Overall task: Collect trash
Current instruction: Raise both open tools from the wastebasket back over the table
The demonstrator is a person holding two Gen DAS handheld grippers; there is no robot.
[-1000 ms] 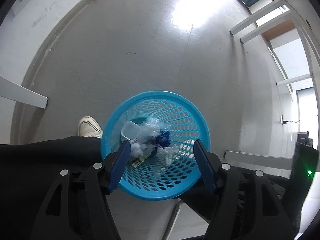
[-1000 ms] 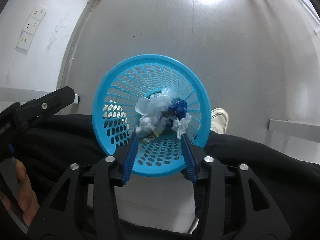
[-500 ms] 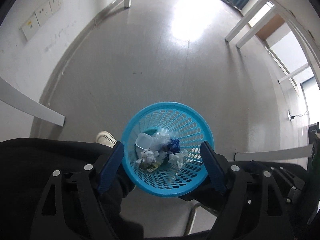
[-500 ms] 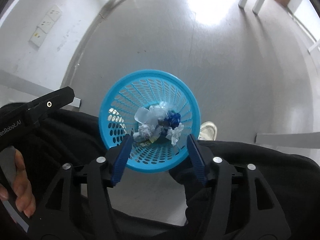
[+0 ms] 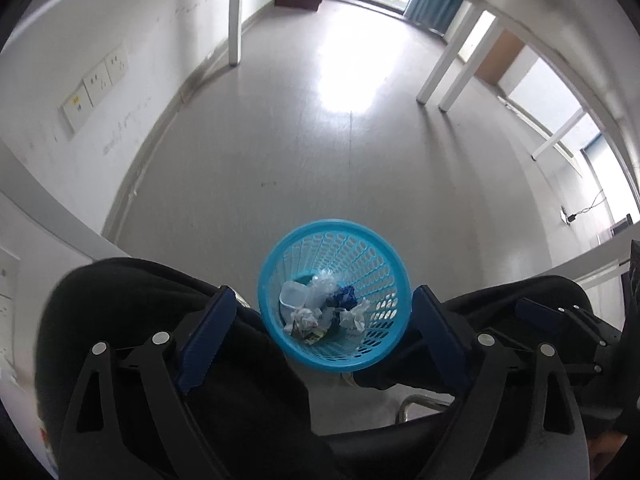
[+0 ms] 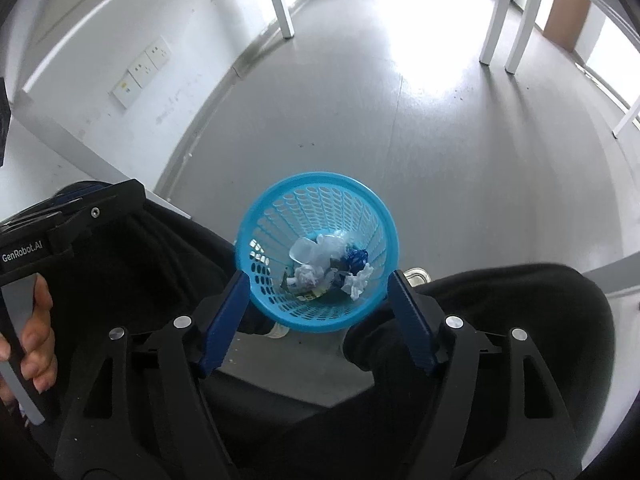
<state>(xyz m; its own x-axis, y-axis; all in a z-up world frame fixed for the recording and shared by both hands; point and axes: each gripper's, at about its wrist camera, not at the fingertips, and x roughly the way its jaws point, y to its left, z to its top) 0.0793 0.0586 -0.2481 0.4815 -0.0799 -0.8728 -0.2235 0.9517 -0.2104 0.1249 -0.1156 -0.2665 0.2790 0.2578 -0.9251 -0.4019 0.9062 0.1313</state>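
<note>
Blue perforated basket (image 5: 334, 256) on the grey floor (image 5: 320, 152) between my knees, holding crumpled white paper (image 5: 306, 316), clear plastic (image 5: 290, 294) and a dark blue scrap (image 5: 342, 297). My left gripper (image 5: 324, 332) and right gripper (image 6: 318, 312) hang above it, jaws spread wide and empty.

The basket (image 5: 334, 296) is seen standing on the floor (image 5: 340, 160) between the person's two legs — one to its left (image 5: 160, 312), one to its right (image 5: 520, 320). Crumpled trash (image 5: 320, 314) is gathered in its bottom. A wall with sockets (image 5: 96, 84) is set to the left; table legs (image 5: 440, 72) are placed farther off, behind and to the right.
</note>
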